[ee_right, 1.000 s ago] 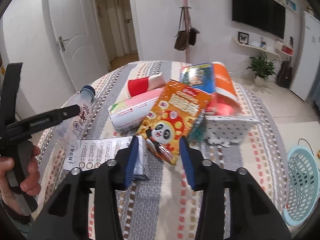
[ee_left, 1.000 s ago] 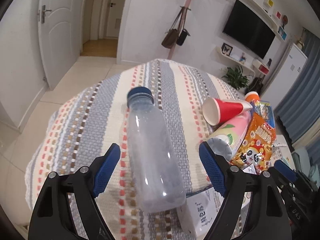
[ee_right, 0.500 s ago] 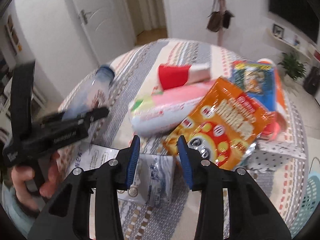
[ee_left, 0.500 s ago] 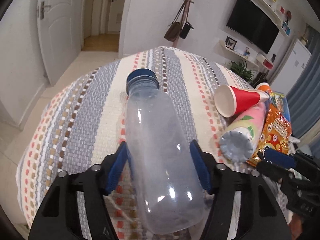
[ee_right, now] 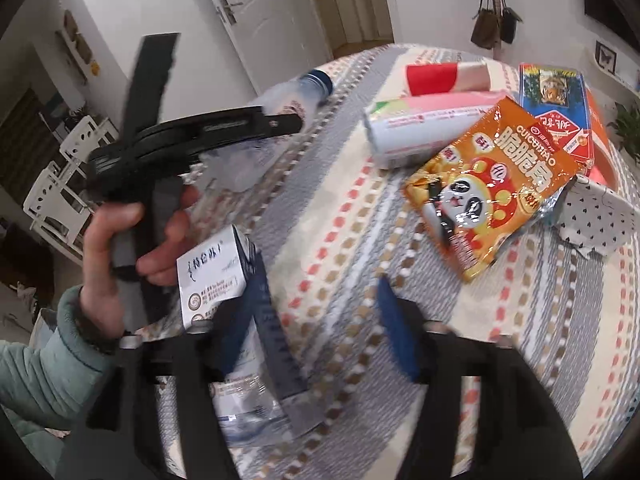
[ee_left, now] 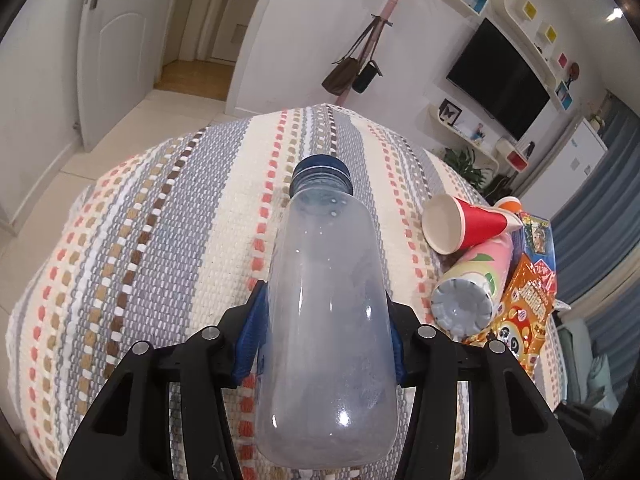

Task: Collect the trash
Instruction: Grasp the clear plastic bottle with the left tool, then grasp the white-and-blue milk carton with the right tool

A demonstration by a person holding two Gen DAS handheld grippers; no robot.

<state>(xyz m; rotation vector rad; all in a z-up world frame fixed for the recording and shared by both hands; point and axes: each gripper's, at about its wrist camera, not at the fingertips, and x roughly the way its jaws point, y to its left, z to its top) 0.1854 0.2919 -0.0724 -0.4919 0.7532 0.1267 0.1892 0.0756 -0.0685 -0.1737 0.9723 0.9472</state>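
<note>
My left gripper [ee_left: 326, 332] is shut on a clear plastic bottle [ee_left: 328, 320] with a blue cap and holds it above the striped tablecloth [ee_left: 180, 232]. The bottle also shows in the right wrist view [ee_right: 280, 108], held by the left gripper [ee_right: 276, 122]. My right gripper [ee_right: 316, 320] is open and empty, with a white milk carton [ee_right: 224, 280] at its left finger. An orange panda snack bag [ee_right: 492, 188], a pink bottle [ee_right: 424, 124] and a red paper cup [ee_right: 436, 78] lie further on.
A blue and orange box [ee_right: 560, 108] and a dotted paper wrapper [ee_right: 596, 216] lie at the table's right side. White chairs [ee_right: 60, 176] stand to the left. A door [ee_left: 116, 40] and coat stand [ee_left: 384, 20] are beyond the table.
My left gripper closed on the clear bottle and lifted it off the cloth. My right gripper swung left toward the milk carton and opened wider.
</note>
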